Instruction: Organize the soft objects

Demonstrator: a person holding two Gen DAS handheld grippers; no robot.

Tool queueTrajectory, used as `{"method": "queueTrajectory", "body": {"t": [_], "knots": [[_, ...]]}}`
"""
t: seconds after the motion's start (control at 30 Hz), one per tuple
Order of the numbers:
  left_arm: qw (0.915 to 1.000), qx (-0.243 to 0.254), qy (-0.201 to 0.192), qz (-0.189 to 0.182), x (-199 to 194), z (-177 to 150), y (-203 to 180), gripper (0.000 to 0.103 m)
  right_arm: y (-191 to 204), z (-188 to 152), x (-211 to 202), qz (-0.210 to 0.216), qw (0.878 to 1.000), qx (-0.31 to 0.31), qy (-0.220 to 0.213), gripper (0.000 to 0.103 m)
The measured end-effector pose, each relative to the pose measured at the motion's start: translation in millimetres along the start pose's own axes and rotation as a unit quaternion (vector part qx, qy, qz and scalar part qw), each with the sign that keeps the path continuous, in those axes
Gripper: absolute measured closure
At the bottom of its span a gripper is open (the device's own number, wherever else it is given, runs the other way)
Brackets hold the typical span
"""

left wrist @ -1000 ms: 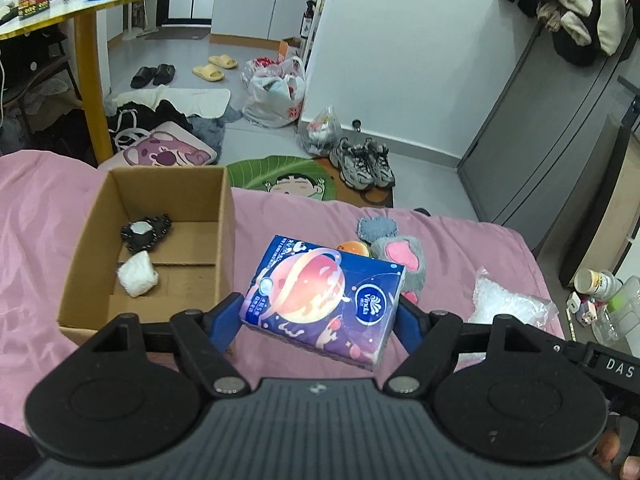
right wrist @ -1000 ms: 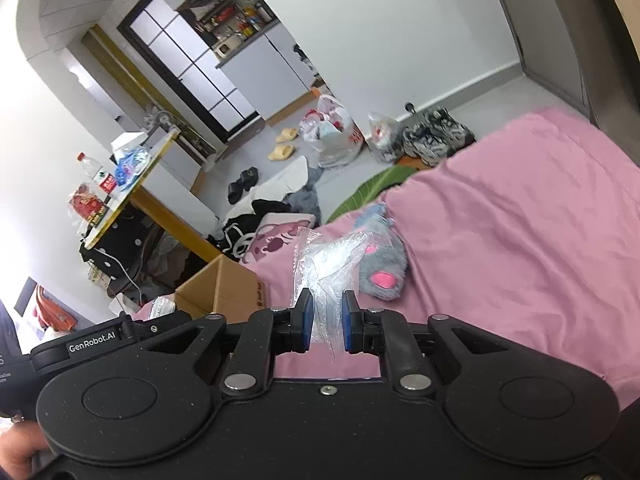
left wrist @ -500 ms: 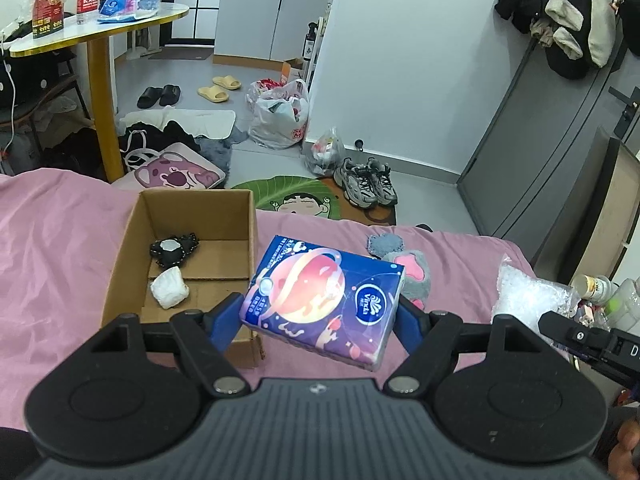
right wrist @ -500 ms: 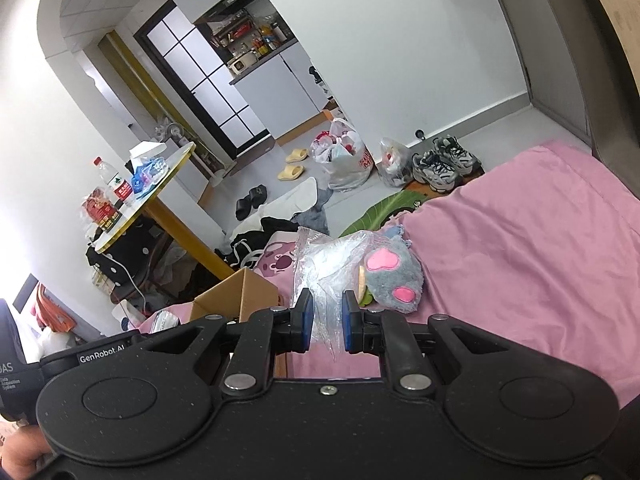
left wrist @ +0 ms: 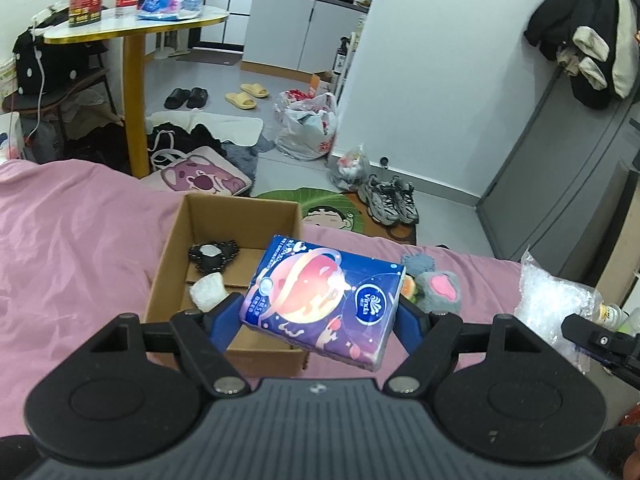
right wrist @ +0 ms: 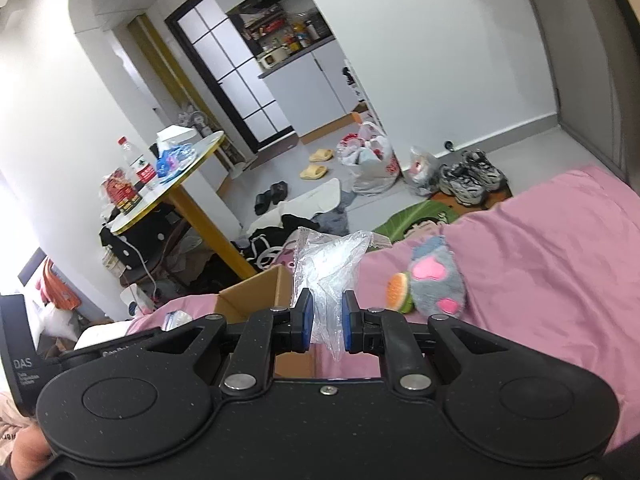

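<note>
My left gripper (left wrist: 316, 314) is shut on a blue tissue pack (left wrist: 324, 300) with a pink planet print, held in the air just right of the open cardboard box (left wrist: 172, 248). Inside the box lie a black beaded item (left wrist: 214, 256) and a white wad (left wrist: 207, 291). My right gripper (right wrist: 325, 322) is shut on a crumpled clear plastic bag (right wrist: 326, 268), which also shows at the right edge of the left wrist view as the clear plastic bag (left wrist: 548, 300). A grey plush paw with pink pads (right wrist: 436, 280) and a small orange-green toy (right wrist: 399, 292) rest on the pink bedspread (right wrist: 552, 248).
The box (right wrist: 256, 292) stands on the bed near its foot edge. Beyond it, the floor holds a pink bear cushion (left wrist: 200, 176), sneakers (left wrist: 390, 200), plastic bags (left wrist: 308, 128), slippers and a yellow-legged table (left wrist: 136, 96). Grey wardrobe (left wrist: 560, 148) at right.
Both grippers have risen and drawn back with their loads; the box and plush look farther off. The plastic bag has lifted clear of the bedspread beside the plush paw.
</note>
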State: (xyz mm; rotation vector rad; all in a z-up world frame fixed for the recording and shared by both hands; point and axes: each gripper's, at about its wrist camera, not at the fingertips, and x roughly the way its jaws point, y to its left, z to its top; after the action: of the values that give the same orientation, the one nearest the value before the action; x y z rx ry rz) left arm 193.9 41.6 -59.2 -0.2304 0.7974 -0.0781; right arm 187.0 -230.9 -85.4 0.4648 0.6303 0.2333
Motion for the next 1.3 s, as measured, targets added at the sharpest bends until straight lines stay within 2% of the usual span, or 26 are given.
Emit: {"method": "queueTrajectory", "body": {"t": [0.5,0.8,1.0,1.3], "knots": [[0.9990,-0.035,0.005,0.026,33,4,49,0.026,35,-5,43,0.007,1.000,-0.015,0.023,0.088],[0.9975,-0.056,0.009,0.042,55,-2,72,0.026,57,-13,76,0.015,0.998,-0.030,0.051,0.088],[0.9956,-0.072,0.018,0.057,67,-4,85,0.026,78,-16,98,0.024,0.996,-0.042,0.069,0.088],[0.9942,-0.082,0.044,0.054,84,-7,97,0.026,90,-23,128,0.027,0.994,-0.046,0.091,0.088]]}}
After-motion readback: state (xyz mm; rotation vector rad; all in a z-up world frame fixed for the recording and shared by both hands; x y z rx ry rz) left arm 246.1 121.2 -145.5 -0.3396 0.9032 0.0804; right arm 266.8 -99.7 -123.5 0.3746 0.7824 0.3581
